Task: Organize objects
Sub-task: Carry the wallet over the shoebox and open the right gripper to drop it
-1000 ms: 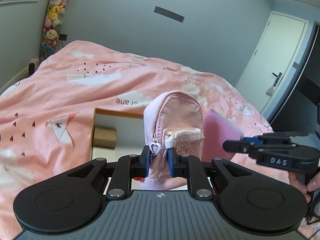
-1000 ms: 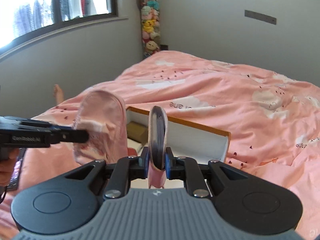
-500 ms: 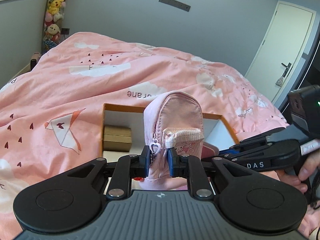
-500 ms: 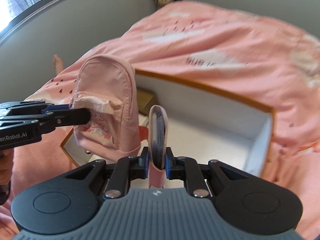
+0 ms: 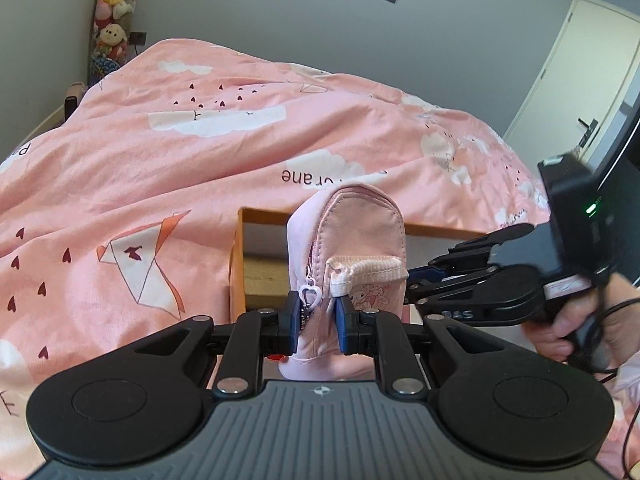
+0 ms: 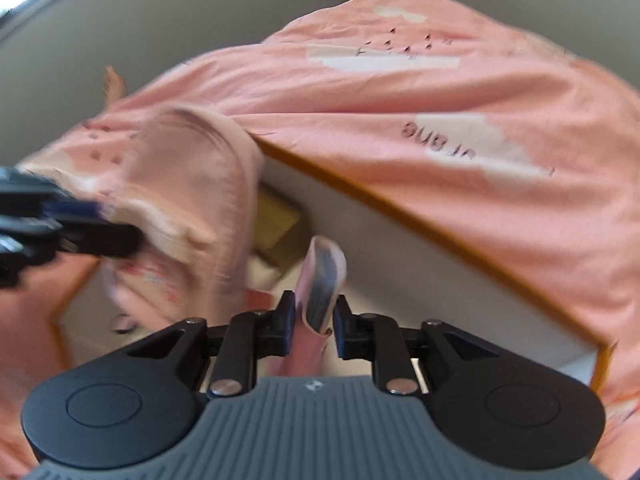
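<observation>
My left gripper (image 5: 318,320) is shut on a small pink backpack (image 5: 352,236), pinching it by the side zip and holding it upright over the near end of an orange-rimmed white box (image 5: 264,214). In the right wrist view the backpack (image 6: 188,184) hangs left of my right gripper (image 6: 314,320), with the left gripper (image 6: 116,236) at its side. The right jaws are opening. A flat pink case with a dark edge (image 6: 322,280) leans tilted between them over the box (image 6: 400,208), with gaps at the pads. The right gripper (image 5: 416,284) reaches into the box behind the backpack.
The box lies on a bed with a pink patterned duvet (image 5: 200,152). A small gold carton (image 5: 264,284) sits inside the box at its left end. Plush toys (image 5: 112,8) hang in the far corner. A white door (image 5: 580,72) is at the right. A hand (image 5: 576,328) holds the right gripper.
Both grippers have come down over the box, the right one tipping steeply into it. The right jaws have parted and the pink case now leans loose between them. The left grip is unchanged.
</observation>
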Demonstrator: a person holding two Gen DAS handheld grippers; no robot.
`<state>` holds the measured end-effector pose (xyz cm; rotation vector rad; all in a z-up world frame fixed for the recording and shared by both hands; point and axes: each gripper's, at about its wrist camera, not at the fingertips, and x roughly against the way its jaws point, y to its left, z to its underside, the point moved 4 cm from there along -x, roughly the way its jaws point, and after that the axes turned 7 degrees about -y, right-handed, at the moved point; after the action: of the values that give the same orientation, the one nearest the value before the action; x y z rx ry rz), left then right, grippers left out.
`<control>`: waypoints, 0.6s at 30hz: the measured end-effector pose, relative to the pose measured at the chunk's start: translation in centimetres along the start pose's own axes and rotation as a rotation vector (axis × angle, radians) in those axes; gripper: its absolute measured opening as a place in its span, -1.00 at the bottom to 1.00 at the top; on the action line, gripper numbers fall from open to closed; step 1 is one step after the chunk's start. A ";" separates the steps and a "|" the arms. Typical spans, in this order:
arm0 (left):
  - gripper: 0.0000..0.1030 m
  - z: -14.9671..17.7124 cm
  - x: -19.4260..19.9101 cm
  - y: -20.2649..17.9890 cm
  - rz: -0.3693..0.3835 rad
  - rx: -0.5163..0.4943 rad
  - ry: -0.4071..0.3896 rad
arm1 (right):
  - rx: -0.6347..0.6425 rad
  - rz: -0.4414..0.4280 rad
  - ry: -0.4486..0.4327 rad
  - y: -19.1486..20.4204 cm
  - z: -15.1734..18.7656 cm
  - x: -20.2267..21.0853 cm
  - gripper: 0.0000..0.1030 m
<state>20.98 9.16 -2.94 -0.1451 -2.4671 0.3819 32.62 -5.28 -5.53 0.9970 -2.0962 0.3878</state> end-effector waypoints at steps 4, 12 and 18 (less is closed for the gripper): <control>-0.61 -0.8 -0.5 0.4 -0.011 -0.004 -0.004 | -0.022 0.022 0.011 -1.7 -0.2 -1.8 -0.45; -0.61 -0.7 -1.6 0.6 -0.034 0.004 0.023 | -0.178 0.033 0.070 -4.1 0.5 -5.1 -0.31; -0.61 -0.4 -2.3 0.2 -0.046 0.006 0.041 | -0.187 0.063 0.106 -4.6 1.8 -4.9 -0.01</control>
<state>23.01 9.03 -4.04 -0.0923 -2.4246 0.3627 37.11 -6.66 -10.58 0.7861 -2.0296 0.2645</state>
